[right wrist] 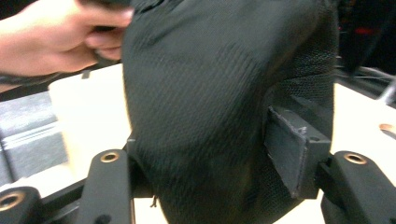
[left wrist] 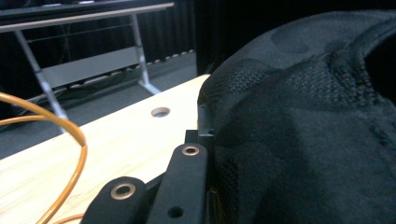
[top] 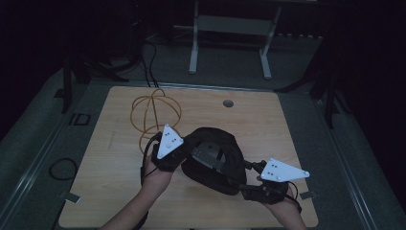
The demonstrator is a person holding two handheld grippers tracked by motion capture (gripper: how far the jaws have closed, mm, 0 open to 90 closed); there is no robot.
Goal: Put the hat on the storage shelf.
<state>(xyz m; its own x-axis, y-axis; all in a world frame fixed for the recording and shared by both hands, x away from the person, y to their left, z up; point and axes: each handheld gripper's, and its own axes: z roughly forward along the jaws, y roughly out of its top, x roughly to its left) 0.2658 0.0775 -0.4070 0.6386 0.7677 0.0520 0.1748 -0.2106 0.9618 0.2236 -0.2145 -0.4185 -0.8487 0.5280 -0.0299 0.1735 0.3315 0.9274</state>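
A black mesh fabric bag (top: 210,158) lies slumped in the middle of the wooden table (top: 115,163). My left gripper (top: 186,152) is at the bag's left edge, shut on the fabric (left wrist: 303,130); one black jaw shows pressed against the cloth in the left gripper view. My right gripper (top: 242,181) is at the bag's right front edge. Its jaws stand apart with a hanging fold of the bag (right wrist: 201,102) between them, and the grey pad (right wrist: 285,149) on the right jaw is partly bare. The hand (right wrist: 56,37) holding the left gripper appears in the right gripper view.
An orange cable loop (top: 155,112) stands coiled behind the left gripper, near the bag, and appears as an orange cable (left wrist: 70,135) in the left gripper view. A round grommet hole (top: 228,103) sits near the table's far edge. A grey desk frame (top: 230,28) stands beyond. A black cable (top: 62,168) lies on the floor at left.
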